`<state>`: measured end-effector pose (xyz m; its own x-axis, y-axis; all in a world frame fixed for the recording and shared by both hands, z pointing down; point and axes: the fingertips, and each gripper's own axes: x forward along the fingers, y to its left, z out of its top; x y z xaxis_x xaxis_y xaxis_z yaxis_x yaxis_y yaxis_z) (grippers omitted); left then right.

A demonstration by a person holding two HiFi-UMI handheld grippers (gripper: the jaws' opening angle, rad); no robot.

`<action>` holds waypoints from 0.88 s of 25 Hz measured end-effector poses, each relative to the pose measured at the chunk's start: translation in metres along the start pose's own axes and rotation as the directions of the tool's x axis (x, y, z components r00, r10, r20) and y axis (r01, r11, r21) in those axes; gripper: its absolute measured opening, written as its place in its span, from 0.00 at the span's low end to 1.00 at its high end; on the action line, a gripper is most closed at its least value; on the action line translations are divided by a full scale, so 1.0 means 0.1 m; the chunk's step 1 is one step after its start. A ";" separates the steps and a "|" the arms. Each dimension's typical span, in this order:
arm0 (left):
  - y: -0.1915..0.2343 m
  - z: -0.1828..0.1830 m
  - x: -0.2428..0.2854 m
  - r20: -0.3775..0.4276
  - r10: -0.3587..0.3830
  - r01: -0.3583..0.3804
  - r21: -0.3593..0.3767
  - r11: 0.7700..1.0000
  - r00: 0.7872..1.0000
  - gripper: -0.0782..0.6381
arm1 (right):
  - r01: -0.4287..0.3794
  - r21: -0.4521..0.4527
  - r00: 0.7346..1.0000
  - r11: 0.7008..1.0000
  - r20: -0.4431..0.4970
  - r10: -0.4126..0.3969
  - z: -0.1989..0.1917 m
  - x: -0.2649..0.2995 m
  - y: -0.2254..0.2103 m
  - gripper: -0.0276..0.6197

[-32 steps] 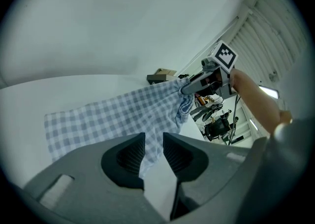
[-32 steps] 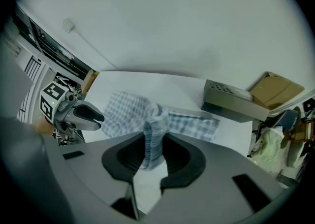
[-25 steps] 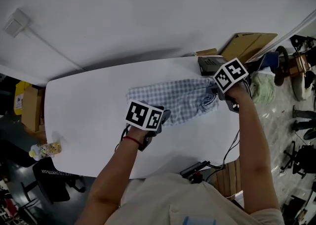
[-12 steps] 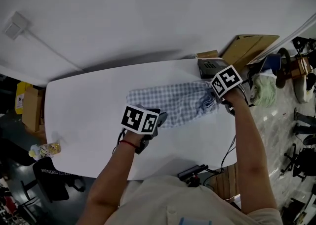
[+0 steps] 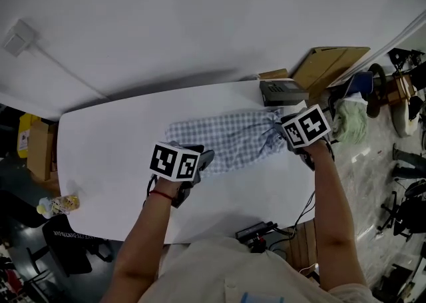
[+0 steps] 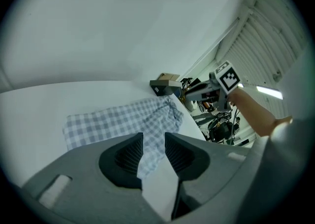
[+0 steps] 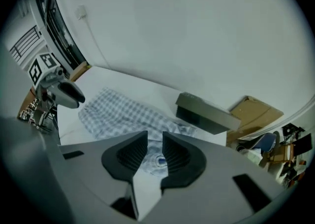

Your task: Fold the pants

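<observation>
Blue-and-white checked cotton, that's the pants [image 5: 226, 138]. They're lying flat-ish on the white tabletop [image 5: 106, 155], stretched left to right across its right half. The left end is smooth and squared off, while the right end is bunched up and wrinkly just in front of a dark box [image 5: 279, 90] sitting at the far right corner of the tabletop.

The left gripper [image 6: 153, 143] is at the near edge of the pants, toward their left end, pointing down at an angle. Its jaws have just been opening and stand clearly apart. You can see the checked cloth and bare tabletop through the gap, but nothing is pinched between the pads, so it's released.

The right gripper [image 7: 155, 145] hangs over the bunched right end, pointing steeply down. Its jaws have just been closing and the gap is narrow, but there's still daylight between the pads. A pale bit of the pants with a small blue mark shows through the slot, below the tips, and the pads aren't pressing on it as far as I can see.

Off the tabletop there's a cardboard box [image 5: 333, 58] against the wall past the far right corner, and a bottle [image 5: 58, 204] down on the floor at the left.
</observation>
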<state>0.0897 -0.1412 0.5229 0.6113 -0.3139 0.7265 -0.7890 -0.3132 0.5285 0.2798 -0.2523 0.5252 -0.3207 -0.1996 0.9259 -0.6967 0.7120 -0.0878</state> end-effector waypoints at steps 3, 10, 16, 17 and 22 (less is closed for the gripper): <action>0.11 -0.04 -0.10 0.001 0.024 -0.024 -0.013 1.000 1.000 0.29 | -0.030 -0.041 0.998 0.999 -0.062 0.028 -0.22 0.32 0.24 0.20; 0.28 -0.20 -0.14 -0.019 0.064 -0.064 -0.009 0.998 0.998 0.29 | 0.071 -0.119 0.970 0.990 -0.221 -0.096 -0.70 0.65 0.15 0.17; 0.56 -0.39 -0.30 -0.041 0.126 -0.125 0.009 0.992 0.991 0.32 | 0.177 -0.113 0.965 0.978 -0.176 -0.195 -0.69 0.34 0.01 0.12; 0.64 -0.40 -0.34 -0.042 0.135 -0.134 0.016 0.991 0.990 0.32 | 0.173 -0.135 0.974 0.976 -0.125 -0.190 -0.57 0.27 0.10 0.12; 0.90 -0.30 -0.45 -0.034 0.161 -0.137 0.373 0.918 0.986 0.33 | 0.078 -0.337 0.997 0.938 0.048 -0.065 -0.09 0.17 1.10 0.14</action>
<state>-0.0102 -0.1288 0.5509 0.4740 -0.3292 0.8166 -0.7846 -0.5789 0.2220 0.2030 -0.1714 0.5344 -0.3048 -0.2778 0.9110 -0.4620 0.8795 0.1136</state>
